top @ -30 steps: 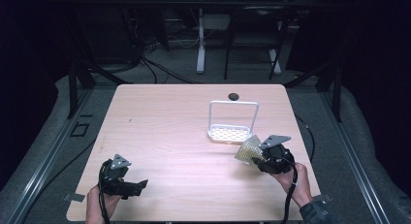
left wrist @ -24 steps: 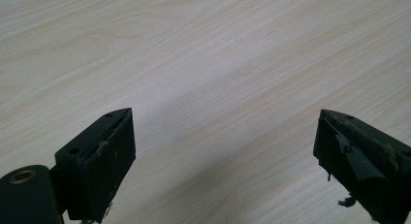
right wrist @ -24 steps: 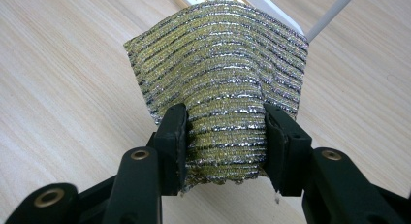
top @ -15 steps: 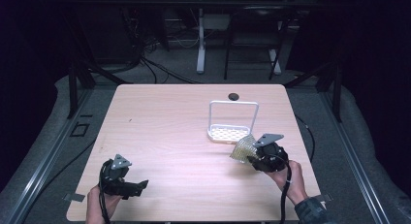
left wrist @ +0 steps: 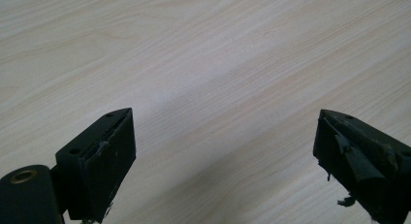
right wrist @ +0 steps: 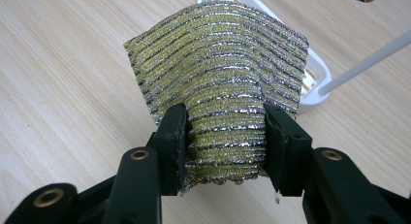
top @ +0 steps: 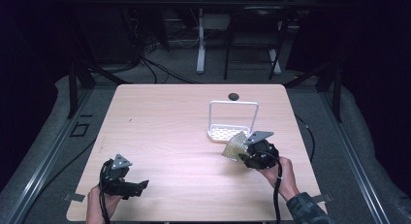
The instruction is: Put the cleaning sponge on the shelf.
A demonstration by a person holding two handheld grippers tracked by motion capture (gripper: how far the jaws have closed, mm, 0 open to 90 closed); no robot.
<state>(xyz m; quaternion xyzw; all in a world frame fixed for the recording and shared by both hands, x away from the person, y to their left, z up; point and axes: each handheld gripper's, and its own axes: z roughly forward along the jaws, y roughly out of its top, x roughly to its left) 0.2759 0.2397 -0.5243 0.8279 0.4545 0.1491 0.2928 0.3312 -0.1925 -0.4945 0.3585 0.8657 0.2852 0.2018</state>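
Right gripper view: right tongs (right wrist: 225, 146) pinch the gold-silver scrub cloth (right wrist: 218, 78), lifted off the counter (top: 165, 132); white rack (top: 232, 118) lies just beyond, straight ahead. Left tongs (left wrist: 223, 161) spread, empty, well apart.

The scouring cloth (right wrist: 220, 83) in my right hand-held gripper (right wrist: 224, 136) is rough, ribbed weave, yellow with glinting silver threads. My bench (left wrist: 203, 59) is pale, matt wood grain. The rack (top: 232, 118) looks like smooth white plastic.
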